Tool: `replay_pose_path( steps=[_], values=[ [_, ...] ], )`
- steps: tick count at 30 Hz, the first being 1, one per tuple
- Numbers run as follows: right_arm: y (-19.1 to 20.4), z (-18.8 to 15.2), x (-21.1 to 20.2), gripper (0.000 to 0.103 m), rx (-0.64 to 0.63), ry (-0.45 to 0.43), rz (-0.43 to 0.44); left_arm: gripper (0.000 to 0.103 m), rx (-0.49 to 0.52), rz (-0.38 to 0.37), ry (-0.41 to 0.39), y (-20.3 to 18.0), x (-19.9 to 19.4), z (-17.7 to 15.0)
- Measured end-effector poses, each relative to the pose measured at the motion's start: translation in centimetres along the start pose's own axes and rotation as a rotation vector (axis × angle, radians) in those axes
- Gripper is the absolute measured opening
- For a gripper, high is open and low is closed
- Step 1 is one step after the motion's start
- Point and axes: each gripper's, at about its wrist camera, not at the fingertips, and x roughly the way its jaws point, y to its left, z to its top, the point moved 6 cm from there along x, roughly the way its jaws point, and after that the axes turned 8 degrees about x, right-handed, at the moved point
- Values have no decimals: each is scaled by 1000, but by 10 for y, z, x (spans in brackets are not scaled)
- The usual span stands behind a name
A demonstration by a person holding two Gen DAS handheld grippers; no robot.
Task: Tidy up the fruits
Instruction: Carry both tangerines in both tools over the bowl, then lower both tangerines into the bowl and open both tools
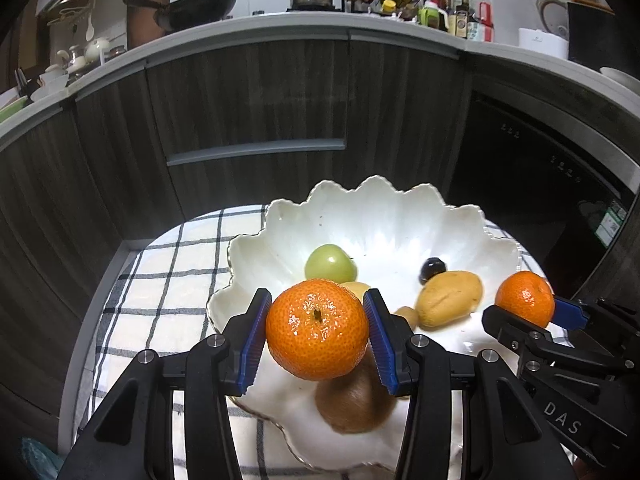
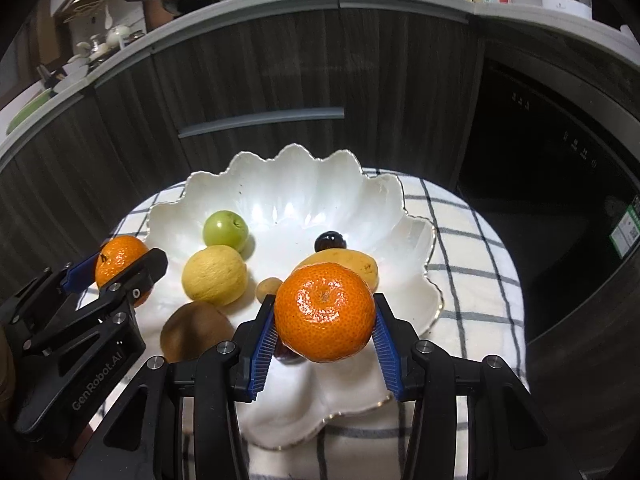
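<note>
My left gripper [image 1: 317, 330] is shut on an orange mandarin [image 1: 317, 328] and holds it above the near side of a white scalloped bowl [image 1: 280, 224]. My right gripper [image 2: 325, 312] is shut on a second mandarin [image 2: 325, 312] above the bowl's [image 2: 416, 248] near right part. Each gripper shows in the other's view: the right one [image 1: 532, 308] at the bowl's right edge, the left one [image 2: 116, 268] at its left edge. In the bowl lie a green apple [image 2: 225, 230], a lemon [image 2: 214, 276], a kiwi [image 2: 192, 330], a yellow mango [image 1: 448, 298] and a dark plum [image 2: 330, 241].
The bowl stands on a small round table with a white checked cloth [image 2: 472, 264]. Dark wood cabinets [image 1: 256, 92] and a black oven door [image 2: 540, 140] stand behind. The counter above holds a wok [image 1: 200, 8], a pot and bottles.
</note>
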Motion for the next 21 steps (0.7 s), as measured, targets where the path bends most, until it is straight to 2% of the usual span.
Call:
replay_pose_path(
  steps=[12,13,15,16,18,20,21],
  values=[
    [5,-5,25,47,-7,73,-22,48,-25,-6,87,8,22,-14],
    [6,-5,26,47,-10,76,-26,50,-24,-1,85,9,21,-15],
    [5,-6,27,48,-7,83,-30,69,-23,25,83,12,20,-14],
    [4,-6,26,49,-5,84,-31,72,-27,38,78,14,18,-13],
    [4,-4,22,58,-5,70,-41,77,-33,51,67,16,13,-12],
    [2,-1,17,76,-3,52,-50,87,-44,72,67,20,9,-11],
    [1,0,13,79,-1,41,-59,87,-50,79,61,22,7,-10]
  ],
)
